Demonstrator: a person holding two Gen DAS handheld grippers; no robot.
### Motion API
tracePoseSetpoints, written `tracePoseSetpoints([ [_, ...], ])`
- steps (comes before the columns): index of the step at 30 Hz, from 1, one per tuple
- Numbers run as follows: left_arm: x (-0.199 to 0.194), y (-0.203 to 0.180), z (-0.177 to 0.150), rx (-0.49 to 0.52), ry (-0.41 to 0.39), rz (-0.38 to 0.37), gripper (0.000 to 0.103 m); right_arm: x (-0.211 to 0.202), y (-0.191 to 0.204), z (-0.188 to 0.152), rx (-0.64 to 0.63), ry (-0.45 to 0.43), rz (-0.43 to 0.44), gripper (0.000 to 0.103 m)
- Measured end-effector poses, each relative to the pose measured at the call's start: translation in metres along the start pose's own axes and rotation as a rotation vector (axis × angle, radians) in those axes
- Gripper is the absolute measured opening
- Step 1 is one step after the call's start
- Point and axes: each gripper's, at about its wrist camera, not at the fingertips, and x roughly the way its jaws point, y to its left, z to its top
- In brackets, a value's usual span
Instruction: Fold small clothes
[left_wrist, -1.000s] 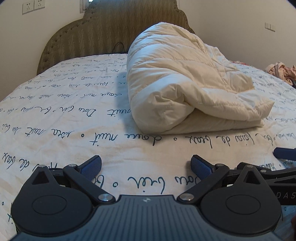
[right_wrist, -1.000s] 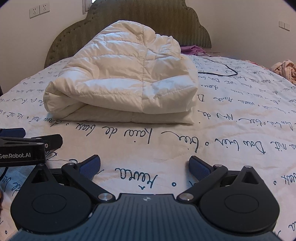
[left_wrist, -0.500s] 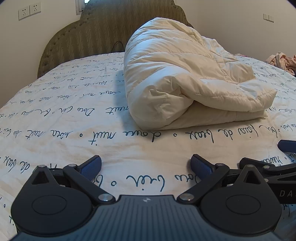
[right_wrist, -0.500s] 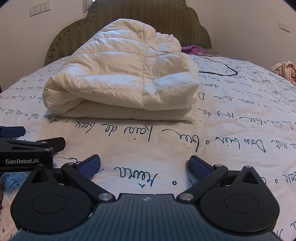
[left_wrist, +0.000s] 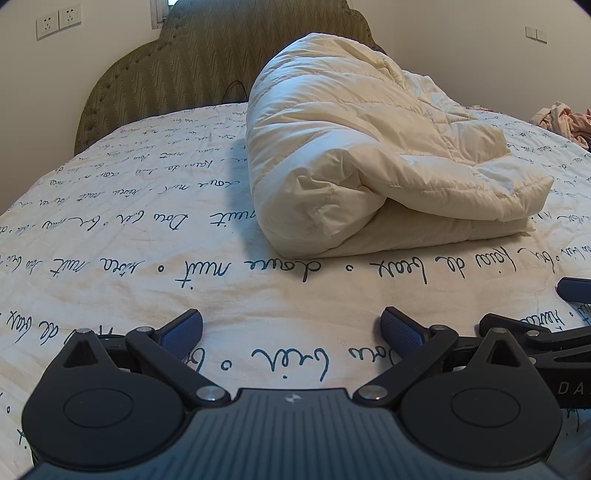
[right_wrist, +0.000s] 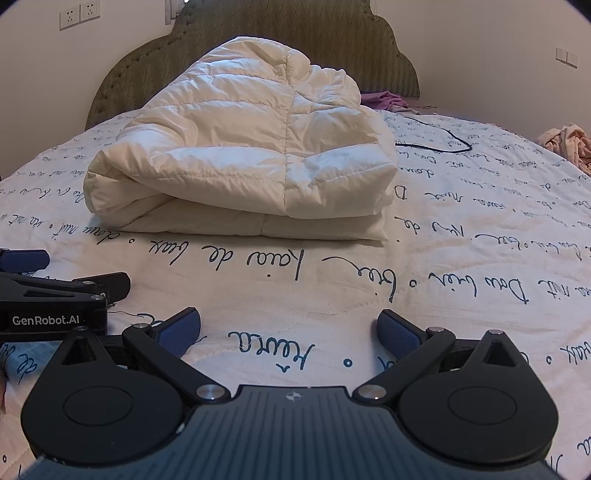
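Nearest in each wrist view is that view's own tool. The left hand-held gripper has its blue-padded fingers spread wide apart with nothing between them, low over the bed. The right hand-held gripper is spread just as wide and also holds nothing. The two sit side by side near the bed's near edge: the right one's finger and black body show at the right edge of the left wrist view, and the left one, with its "GenRobot.AI" label, shows at the left edge of the right wrist view.

Under and ahead of both lies the bed's white cover, printed with dark blue handwriting.

Beyond a bare strip of cover, around the middle of the bed, lies the cream puffer jacket. It is folded over on itself into a thick bundle, the upper layer resting on the lower, with the rounded fold on the left side and the open edges toward the near and right sides. Neither tool touches it.

Farther back on the right, a black cable curls across the cover. A pink garment is heaped at the bed's right edge, and a purple cloth lies by the far edge. The olive padded headboard stands behind, against a pale wall with sockets.
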Motion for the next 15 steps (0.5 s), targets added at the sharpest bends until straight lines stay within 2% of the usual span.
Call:
tracePoseSetpoints([
  [6, 0.001, 0.000, -0.001, -0.003, 0.001, -0.003, 0.103, -0.004, -0.009, 0.000, 0.009, -0.001, -0.007, 0.103],
  [12, 0.001, 0.000, -0.001, -0.003, 0.001, -0.003, 0.103, -0.009, -0.024, -0.001, -0.018, -0.019, -0.119, 0.103],
  [15, 0.001, -0.001, -0.001, 0.002, 0.002, 0.000, 0.103, -0.004, -0.039, -0.003, 0.049, 0.009, -0.085, 0.103],
])
